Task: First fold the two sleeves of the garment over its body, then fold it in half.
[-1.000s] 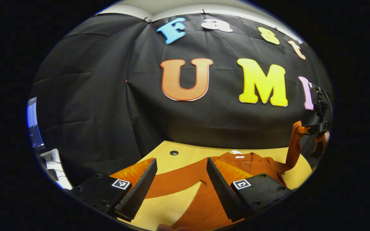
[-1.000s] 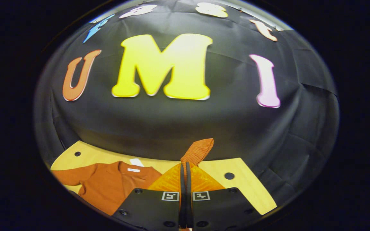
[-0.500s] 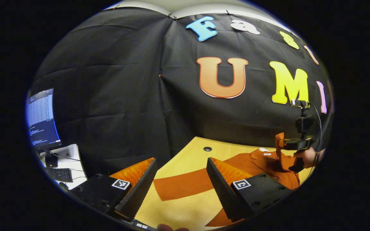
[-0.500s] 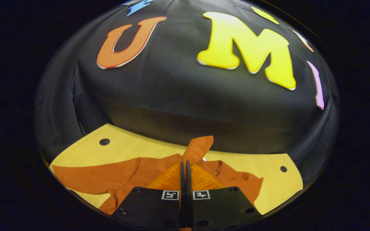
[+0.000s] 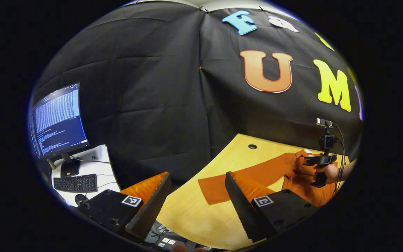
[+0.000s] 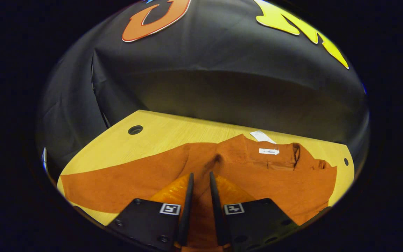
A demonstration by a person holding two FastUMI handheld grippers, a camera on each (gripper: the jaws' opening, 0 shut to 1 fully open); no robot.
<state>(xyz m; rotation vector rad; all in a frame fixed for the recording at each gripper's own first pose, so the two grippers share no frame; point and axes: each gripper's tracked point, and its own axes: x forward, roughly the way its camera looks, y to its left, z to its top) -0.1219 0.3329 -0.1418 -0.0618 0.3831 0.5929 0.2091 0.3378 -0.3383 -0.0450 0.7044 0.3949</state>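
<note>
Orange sweater (image 6: 257,175) is spread on the wooden table (image 6: 159,134), one sleeve (image 5: 243,176) laid outward. Right gripper (image 6: 201,182) is held slightly parted over the sweater (nothing clamped); left gripper (image 5: 198,196) is held wide apart.

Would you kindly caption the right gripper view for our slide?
Right tongs slightly parted over the orange garment spread on the wooden table.

A light wooden bench (image 5: 201,213) with a round cable hole (image 5: 252,146); beside it, a curved lit monitor (image 5: 57,120) (text unreadable) above a black keyboard (image 5: 75,182) on a white desk (image 5: 98,157).
</note>
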